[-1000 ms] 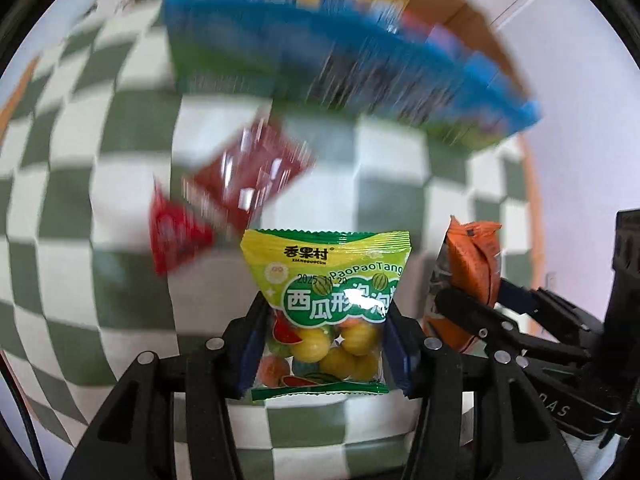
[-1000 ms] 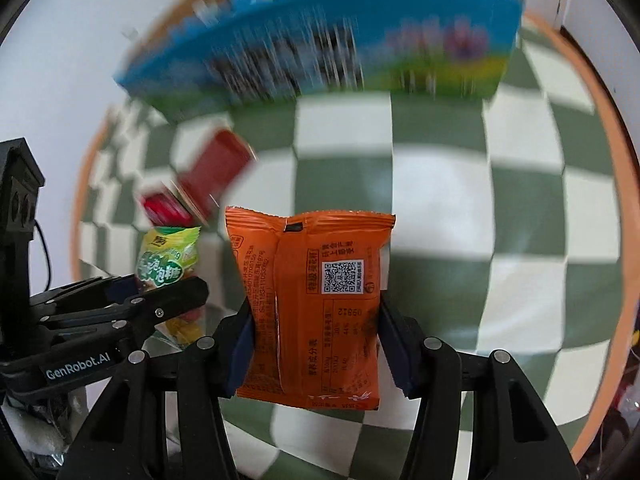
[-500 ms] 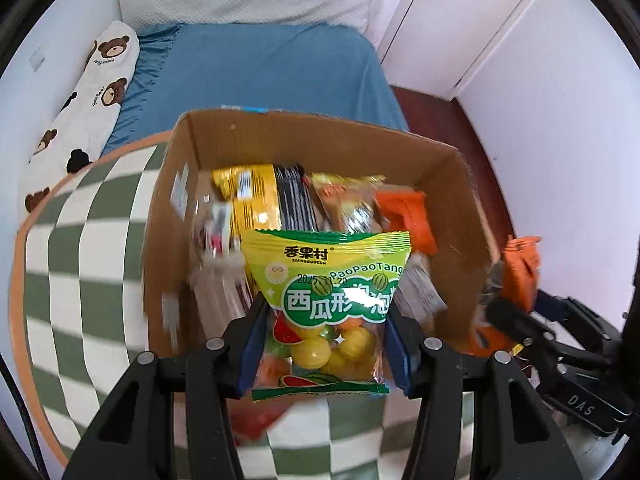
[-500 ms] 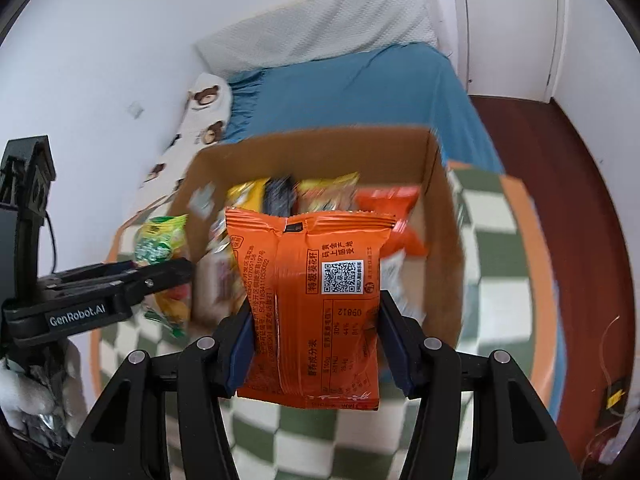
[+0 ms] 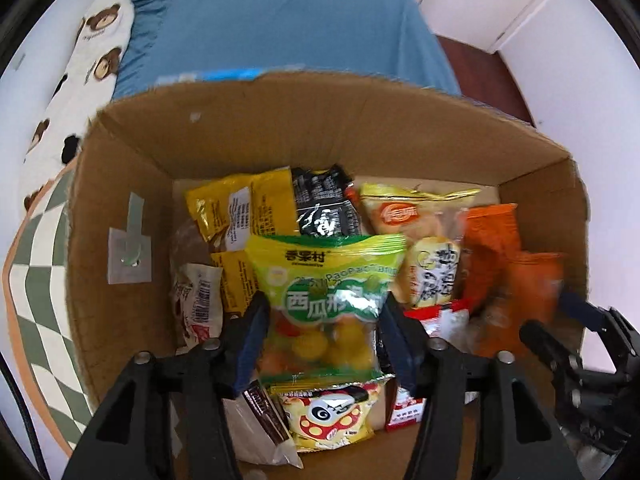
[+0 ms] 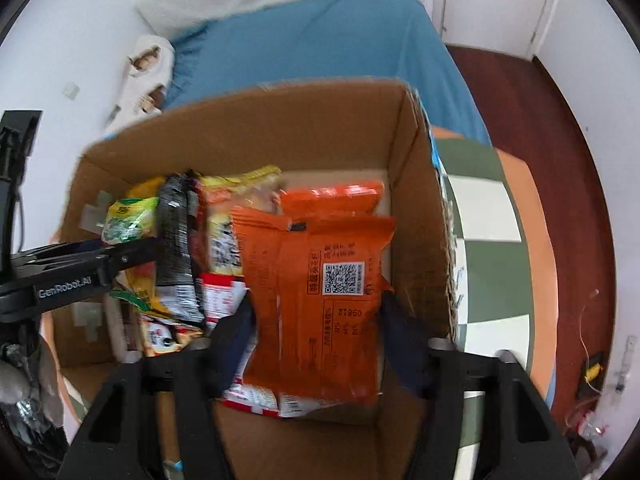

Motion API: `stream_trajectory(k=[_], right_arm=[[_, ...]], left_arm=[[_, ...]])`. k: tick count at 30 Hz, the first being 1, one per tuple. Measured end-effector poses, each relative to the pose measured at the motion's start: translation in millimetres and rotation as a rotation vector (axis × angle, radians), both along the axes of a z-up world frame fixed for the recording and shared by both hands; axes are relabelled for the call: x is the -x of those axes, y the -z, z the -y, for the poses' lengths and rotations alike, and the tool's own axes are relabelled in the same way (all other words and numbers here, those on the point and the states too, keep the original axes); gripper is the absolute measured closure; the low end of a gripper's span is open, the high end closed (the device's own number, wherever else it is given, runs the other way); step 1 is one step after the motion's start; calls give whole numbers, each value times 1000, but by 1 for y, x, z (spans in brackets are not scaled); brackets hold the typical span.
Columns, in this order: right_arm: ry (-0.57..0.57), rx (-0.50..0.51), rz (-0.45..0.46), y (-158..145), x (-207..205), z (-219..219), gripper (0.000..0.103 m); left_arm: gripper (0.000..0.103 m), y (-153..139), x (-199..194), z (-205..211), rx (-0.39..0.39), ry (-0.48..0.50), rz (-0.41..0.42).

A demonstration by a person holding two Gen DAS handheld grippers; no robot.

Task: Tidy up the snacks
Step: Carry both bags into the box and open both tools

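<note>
Left wrist view
Your left hand-held gripper (image 5: 324, 320): it points down into the cardboard box (image 5: 132, 184); its jaws have just been opening, and the green-and-yellow candy bag (image 5: 326, 292) sits between them. The blue pads stand at the bag's edges with a thin gap on each side, so it looks released, not squeezed.
Candy bag: upright between the fingers, above a yellow packet with a cartoon eye (image 5: 328, 412) on the box floor.
Box contents: yellow packets (image 5: 240, 212), a black packet (image 5: 324, 208), a pale biscuit bag (image 5: 404, 212) and orange packs (image 5: 492, 240) lie packed together at the far side.
Your right hand-held gripper (image 5: 560, 320): seen at the right edge, blurred, by the box's right wall.
Surroundings: the box stands on a table with a green-and-white checked cloth (image 5: 36, 280); a blue bed (image 5: 280, 24) lies beyond.

Right wrist view
Your right hand-held gripper (image 6: 316, 320): its jaws have just been opening; the orange snack pack (image 6: 320, 292) hangs between the fingers, blurred, inside the box's right half. The pads appear to stand off its sides, so take it as let go.
Orange snack pack: label with a square code facing you, over red-and-white packets (image 6: 256, 396).
Your left hand-held gripper (image 6: 128, 256): enters from the left, with the candy bag (image 6: 128, 220) at its tips.
</note>
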State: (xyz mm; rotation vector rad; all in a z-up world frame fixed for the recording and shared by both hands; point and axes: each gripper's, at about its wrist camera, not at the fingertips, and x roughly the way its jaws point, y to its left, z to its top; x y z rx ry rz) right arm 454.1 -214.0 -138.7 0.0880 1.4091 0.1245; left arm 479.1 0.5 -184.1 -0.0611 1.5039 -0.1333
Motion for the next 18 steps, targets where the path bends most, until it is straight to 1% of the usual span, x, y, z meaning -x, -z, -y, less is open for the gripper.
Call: stream_trajectory(k=[1,3,4,9,13,16,18], right_arm=[[-4,-13,0,2,0,-1,14],[-17,10,-9,5,-2,-5,12],[-21,18,-4,3,-2,-7,10],[-3,31,27,-6,1,-9,7],[5,47,51,-17,6,-8,6],[8,61,67,-25,16,-6,5],[7,63,86,-33,24,-6,5]], left_arm=[[30,2,0,1,12,3,-8],[22,3,0,2,3,11,0],[22,1,0,2,1,13,11],[21,-10,8,-1,0,3,52],[21,-23,21,-2,-40,-1,94],[21,-32,37,0,-45,-11,124],[21,-41,52,0,-56,-24,160]])
